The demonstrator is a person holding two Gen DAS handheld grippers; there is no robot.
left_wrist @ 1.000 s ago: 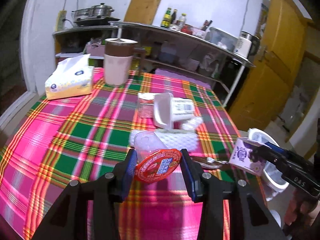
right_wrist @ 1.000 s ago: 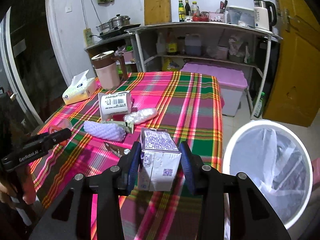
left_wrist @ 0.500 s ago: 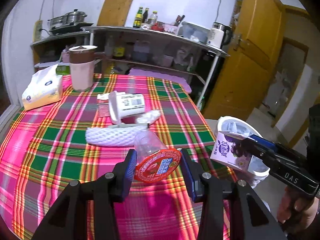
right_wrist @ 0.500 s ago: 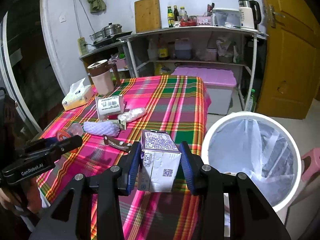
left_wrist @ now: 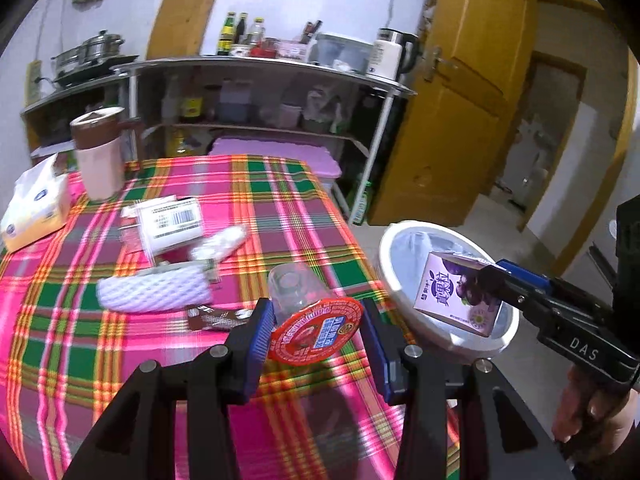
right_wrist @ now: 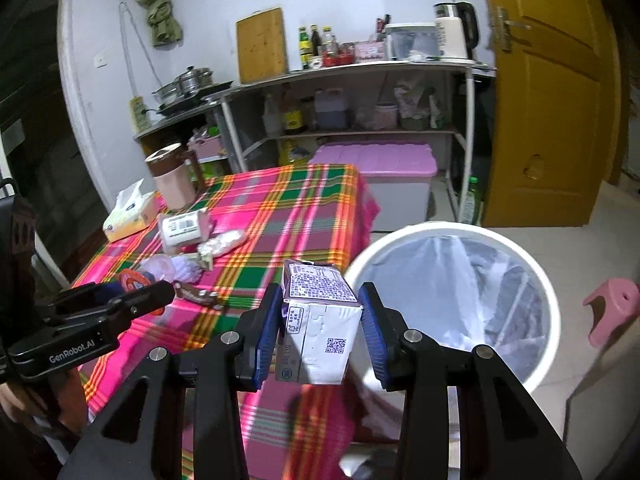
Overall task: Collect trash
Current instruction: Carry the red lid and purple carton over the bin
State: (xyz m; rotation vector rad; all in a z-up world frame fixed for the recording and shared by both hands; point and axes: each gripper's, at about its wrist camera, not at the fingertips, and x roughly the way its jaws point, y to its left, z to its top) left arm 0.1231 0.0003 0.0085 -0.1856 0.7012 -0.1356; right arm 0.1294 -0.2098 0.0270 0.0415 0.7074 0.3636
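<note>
A: We have the right gripper (right_wrist: 320,330) clamped on the purple milk carton (right_wrist: 318,320), its long axis running forward along the fingers. Where does the bin (right_wrist: 548,280) lie from it?

B: Ahead and to our right, on the floor just off the table corner (right_wrist: 352,176). In the left wrist view the carton (left_wrist: 460,296) shows against the bin's mouth (left_wrist: 400,240), so we judge it over or very near the rim, though depth is hard to read.

A: And the left gripper (left_wrist: 318,334)?

B: Closed on the clear jelly cup (left_wrist: 308,308) with the red foil lid, over the tablecloth and left of the bin.

A: So the right hand is nearer and we think it drops first.

B: Yes; the left must cross rightward past the table edge.
</note>
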